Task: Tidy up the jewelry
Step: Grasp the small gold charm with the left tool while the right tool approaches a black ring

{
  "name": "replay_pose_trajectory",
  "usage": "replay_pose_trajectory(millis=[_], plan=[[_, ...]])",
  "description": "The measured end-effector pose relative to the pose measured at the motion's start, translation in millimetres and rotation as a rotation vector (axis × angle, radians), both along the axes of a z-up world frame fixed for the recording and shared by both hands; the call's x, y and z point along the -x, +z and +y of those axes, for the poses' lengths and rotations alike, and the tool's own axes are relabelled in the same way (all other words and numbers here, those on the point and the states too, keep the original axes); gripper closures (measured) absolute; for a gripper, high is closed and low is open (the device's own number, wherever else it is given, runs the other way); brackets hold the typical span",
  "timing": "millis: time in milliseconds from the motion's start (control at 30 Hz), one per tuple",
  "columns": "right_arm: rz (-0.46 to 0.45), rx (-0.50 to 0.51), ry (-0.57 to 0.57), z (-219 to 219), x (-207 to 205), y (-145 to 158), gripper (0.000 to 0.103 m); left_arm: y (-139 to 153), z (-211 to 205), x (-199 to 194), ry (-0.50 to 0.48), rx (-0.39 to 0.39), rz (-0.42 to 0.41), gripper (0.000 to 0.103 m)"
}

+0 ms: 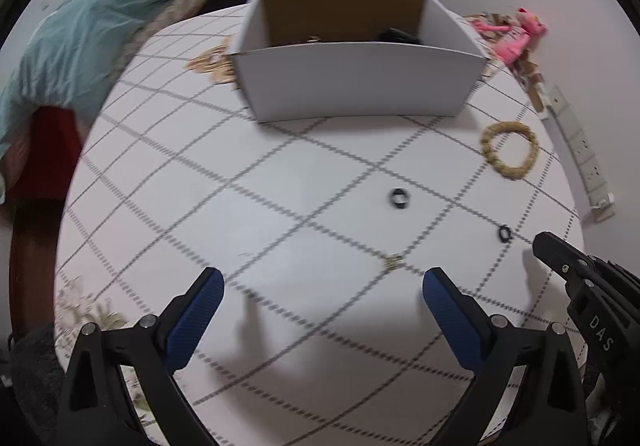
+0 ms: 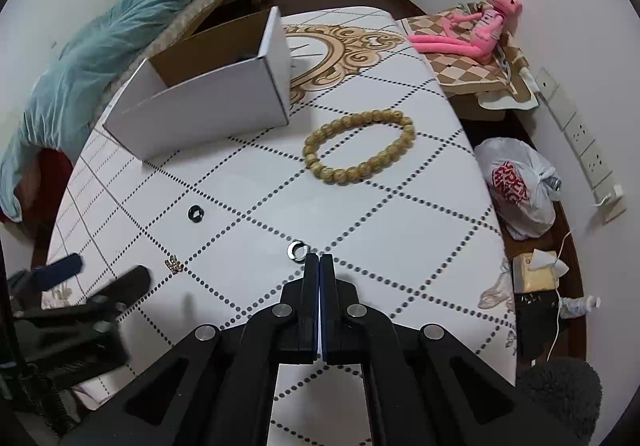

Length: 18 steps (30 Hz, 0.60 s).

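A white cardboard box [image 1: 356, 82] [image 2: 200, 114] stands open at the far side of the table, with dark items inside. A tan beaded bracelet [image 1: 510, 150] [image 2: 358, 146] lies to its right. Two dark rings [image 1: 399, 199] [image 1: 505, 233] lie on the cloth; the right wrist view shows them too [image 2: 196, 213] [image 2: 298, 250]. A small gold piece [image 1: 394, 261] [image 2: 174, 265] lies nearer. My left gripper [image 1: 324, 286] is open and empty above the cloth. My right gripper [image 2: 321, 260] is shut, empty, its tips just short of one ring.
The round table [image 1: 280, 246] has a white cloth with dotted diagonal lines. A pink plush toy [image 2: 476, 30] sits on a checked cushion at the far right. A plastic bag [image 2: 516, 190] and a wall power strip [image 2: 580, 142] are off the right edge. A bed with a teal blanket [image 1: 80, 38] is left.
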State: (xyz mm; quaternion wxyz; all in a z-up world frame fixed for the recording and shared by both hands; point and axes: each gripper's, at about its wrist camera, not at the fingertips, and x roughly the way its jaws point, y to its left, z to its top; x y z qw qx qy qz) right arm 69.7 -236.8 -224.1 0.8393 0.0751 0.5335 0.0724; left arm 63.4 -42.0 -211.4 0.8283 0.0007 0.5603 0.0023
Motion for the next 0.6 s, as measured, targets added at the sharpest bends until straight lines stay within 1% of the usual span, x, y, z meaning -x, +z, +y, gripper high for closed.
replay_pose_trajectory(millis=[33, 67, 100, 133, 167, 200, 233, 267, 300, 333, 367, 433, 600], plan=[[0.007, -0.01, -0.01, -3.8, -1.0, 0.1, 0.103, -1.2, -4.8, -1.5, -0.012, 0.002, -0.002, 0.018], [0.014, -0.015, -0.013, -6.3, -2.1, -0.5, 0.103, -3.7, -8.6, -3.7, -0.019, 0.002, 0.003, 0.024], [0.02, -0.013, -0.017, -7.3, -2.5, -0.6, 0.103, -7.0, -12.6, -6.1, -0.029, 0.006, 0.012, 0.031], [0.026, -0.012, -0.024, -9.6, -3.2, -1.3, 0.103, -9.6, -14.7, -8.3, -0.034, 0.007, 0.017, 0.041], [0.029, -0.014, -0.029, -11.7, -3.2, -1.9, 0.102, -12.3, -18.0, -9.4, -0.039, 0.002, 0.021, 0.047], [0.034, -0.011, -0.036, -14.1, -3.6, -2.8, 0.102, -14.2, -20.1, -10.4, -0.043, 0.003, 0.023, 0.057], [0.037, -0.01, -0.04, -15.6, -3.9, -3.2, 0.102, -15.8, -22.2, -10.9, -0.048, 0.005, 0.026, 0.062], [0.04, -0.009, -0.047, -17.5, -3.9, -4.2, 0.102, -15.0, -23.4, -10.8, -0.053, -0.002, 0.008, 0.066], [0.041, -0.01, -0.055, -19.5, -3.9, -4.5, 0.102, -15.1, -24.4, -10.8, -0.062, 0.002, 0.003, 0.076], [0.043, -0.01, -0.057, -20.5, -3.9, -4.6, 0.102, -14.4, -25.3, -10.7, -0.066, 0.005, -0.002, 0.082], [0.044, -0.009, -0.058, -21.5, -4.6, -5.3, 0.102, -14.1, -26.0, -11.4, -0.069, 0.006, -0.004, 0.085], [0.046, -0.005, -0.063, -22.5, -4.7, -5.8, 0.102, -14.3, -26.2, -11.4, -0.076, 0.008, -0.01, 0.096], [0.04, -0.03, -0.068, -22.9, -5.1, -2.8, 0.102, -12.3, -15.9, -7.8, -0.066, 0.042, -0.011, 0.097]])
